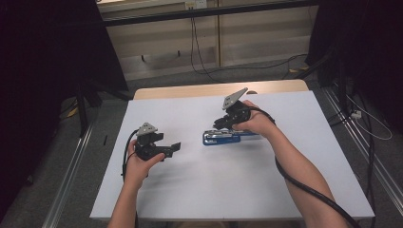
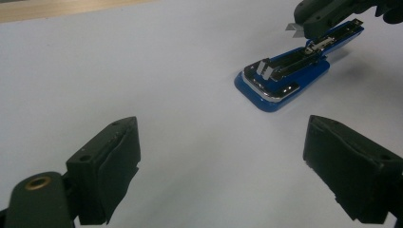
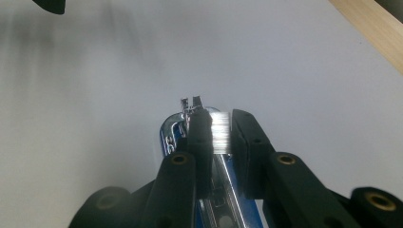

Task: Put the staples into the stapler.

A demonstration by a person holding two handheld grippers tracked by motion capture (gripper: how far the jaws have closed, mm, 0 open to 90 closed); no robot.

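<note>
**Staples going into the open stapler**

The right hand-held gripper [image 3: 221, 130] pinches a strip of staples [image 3: 219, 133] right above the blue stapler [image 1: 227, 137] mid-surface [image 1: 190, 190]. Best lower it level, aligned with the stapler's channel. Left of the stapler, the left hand-held gripper [image 2: 223, 156] waits, jaws spread.

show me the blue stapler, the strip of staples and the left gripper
blue stapler [image 2: 266, 97], left gripper view, on its blue base near the front
strip of staples [image 3: 219, 133], right gripper view, on the silver strip between the jaws
left gripper [image 1: 175, 147], high view, between its fingertips
</note>
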